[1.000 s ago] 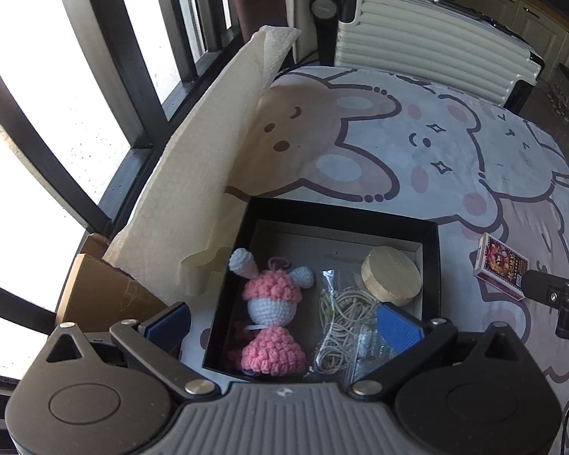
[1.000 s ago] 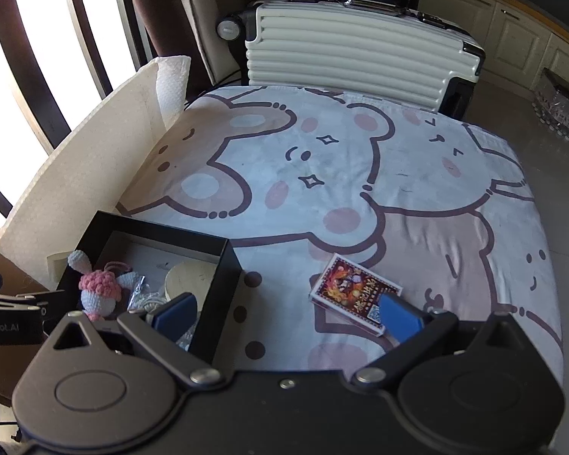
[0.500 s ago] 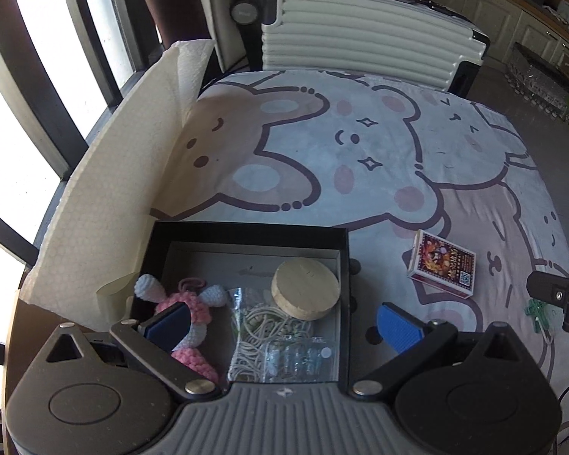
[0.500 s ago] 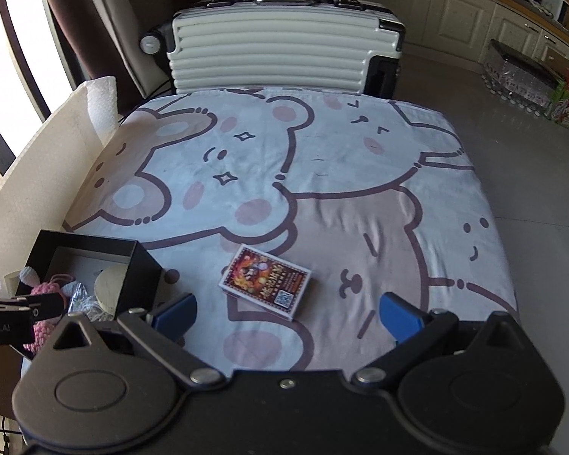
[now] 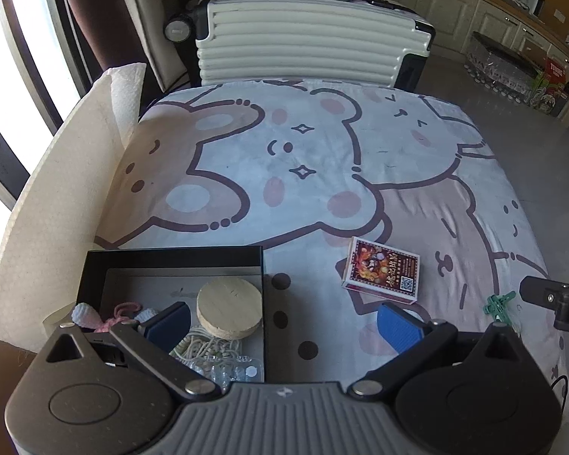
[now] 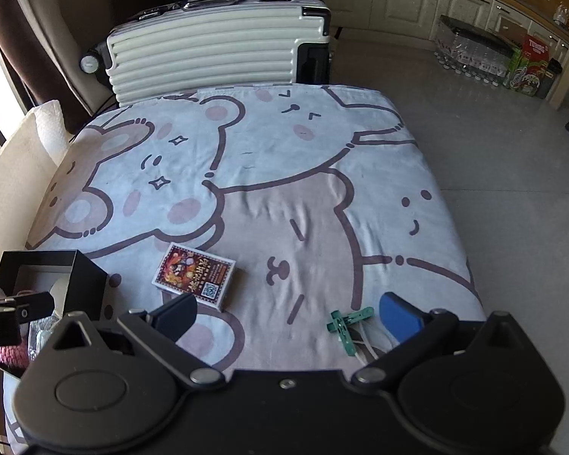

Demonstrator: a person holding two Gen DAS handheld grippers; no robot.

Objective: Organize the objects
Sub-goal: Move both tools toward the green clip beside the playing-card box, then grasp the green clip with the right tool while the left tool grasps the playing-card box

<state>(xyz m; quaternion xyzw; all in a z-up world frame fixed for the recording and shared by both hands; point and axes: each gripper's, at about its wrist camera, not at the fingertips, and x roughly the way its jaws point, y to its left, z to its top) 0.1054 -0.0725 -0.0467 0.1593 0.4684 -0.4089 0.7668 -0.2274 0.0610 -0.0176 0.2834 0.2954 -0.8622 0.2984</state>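
Note:
A black open box sits at the near left of the bear-print cloth. Inside lie a round wooden disc, a pink crochet doll, a bag of cord and a clear plastic piece. A red card pack lies flat on the cloth right of the box. A green clothes peg rests near the front right edge. My left gripper hangs open over the box's right wall. My right gripper is open, between the pack and the peg.
A cream ribbed suitcase stands behind the table. A white paper sheet runs along the left edge by the window bars. Kitchen cabinets and a tiled floor lie to the right. The cloth's far half holds nothing.
Both views have swung to the right. The box slid toward the left of each frame, the card pack came to the middle, and the green peg came into sight. Both grippers stayed open.

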